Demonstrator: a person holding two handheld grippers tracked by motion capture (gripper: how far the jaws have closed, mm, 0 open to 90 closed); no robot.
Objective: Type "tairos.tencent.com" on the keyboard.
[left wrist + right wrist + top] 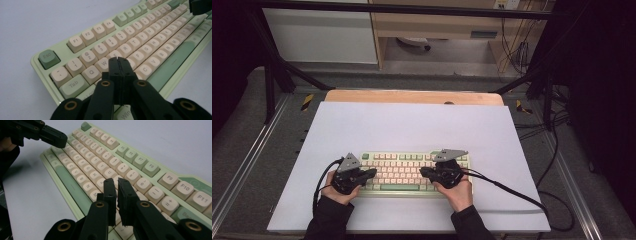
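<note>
A pale green keyboard [404, 172] with cream keys lies near the front of a white sheet [412, 125]. My left gripper [372, 173] hovers over its left end, jaws shut with nothing held. In the left gripper view the fingertips [119, 60] hang just above the letter keys near E. My right gripper [424, 173] is over the keyboard's right half, pointing left. Its jaws [116, 181] are shut with nothing between them, poised above the keys near J and K. The other gripper's black tip [53, 137] shows farther along the keyboard [100, 157].
Cables [512, 190] trail from both grippers over the sheet's front. A wooden table edge [412, 96] runs behind the sheet. Black frame bars [272, 85] stand at both rear corners, and more cables [557, 130] lie on the right.
</note>
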